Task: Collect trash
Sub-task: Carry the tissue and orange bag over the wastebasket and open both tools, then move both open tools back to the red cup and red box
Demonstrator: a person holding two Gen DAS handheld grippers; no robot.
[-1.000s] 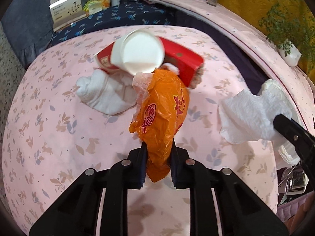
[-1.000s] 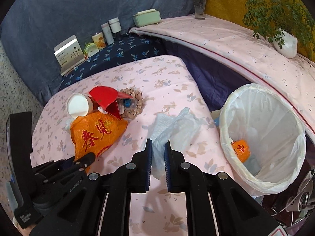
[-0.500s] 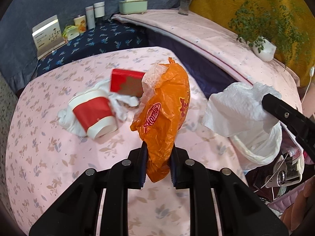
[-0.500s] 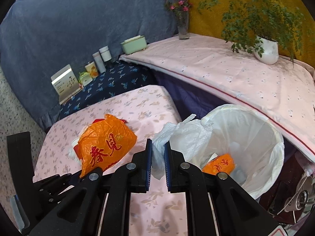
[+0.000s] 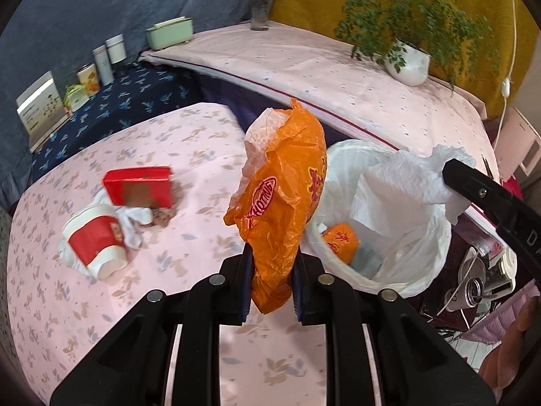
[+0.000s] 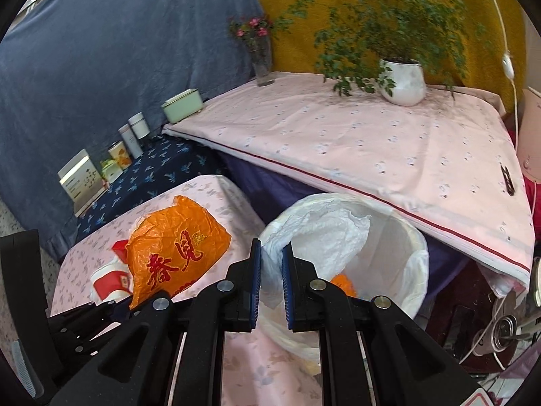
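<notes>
My left gripper is shut on an orange plastic bag and holds it in the air beside the bin; the bag also shows in the right wrist view. My right gripper is shut on a white paper towel and holds it over the white-lined trash bin. In the left wrist view the towel hangs above the bin, which holds an orange wrapper. On the pink table lie a red-and-white paper cup, a red box and crumpled tissue.
A higher pink-covered surface behind the bin carries a potted plant and a flower vase. Jars and boxes stand on a dark blue cloth at the back left. Cables and metal clutter lie right of the bin.
Both grippers have moved right toward the bin with their loads. The paper towel is now over the bin's opening. The orange bag is lifted clear of the table; the cup has tipped over.
</notes>
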